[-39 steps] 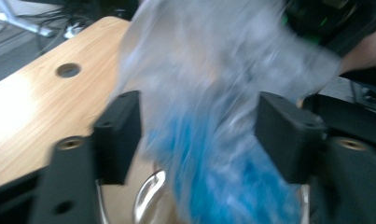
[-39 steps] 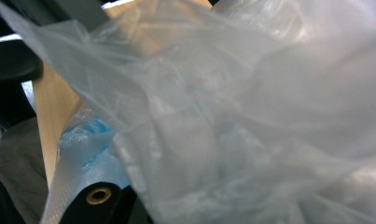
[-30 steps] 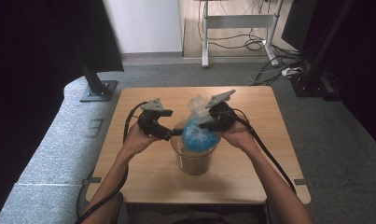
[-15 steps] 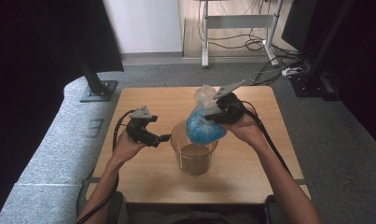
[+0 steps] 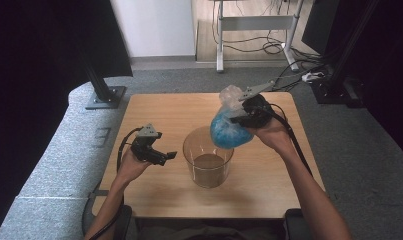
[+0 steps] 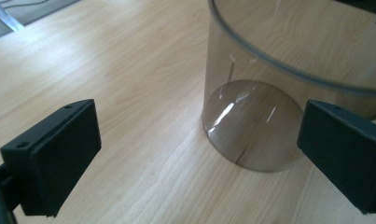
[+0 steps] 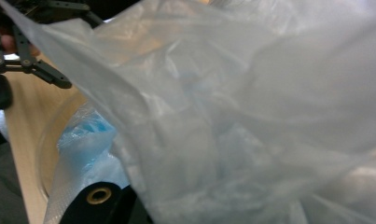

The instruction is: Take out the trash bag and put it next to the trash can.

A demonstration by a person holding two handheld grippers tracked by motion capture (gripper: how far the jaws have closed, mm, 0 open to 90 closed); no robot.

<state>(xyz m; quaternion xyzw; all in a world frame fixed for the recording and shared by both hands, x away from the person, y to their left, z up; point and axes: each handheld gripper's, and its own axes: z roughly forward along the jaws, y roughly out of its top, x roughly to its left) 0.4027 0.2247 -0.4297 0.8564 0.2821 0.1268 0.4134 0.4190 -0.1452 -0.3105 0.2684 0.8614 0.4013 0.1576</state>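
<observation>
Bag (image 5: 230, 131) of blue contents hangs above the far right rim of a clear plastic tub (image 5: 208, 162) at the middle of the wooden surface (image 5: 154, 110), its gathered neck pinched in the jaws of the right gripper (image 5: 239, 111). The left gripper (image 5: 165, 156) waits just left of the tub near the surface, jaws spread and holding nothing. The risk from here: the bulging bag sits off-centre over the rim, so lowering it could catch the wall and tip the light, unsteadied tub, or the thin film could slip from the pinch. Count on the surface: one tub, one bag, two grippers; the tub itself looks empty.
</observation>
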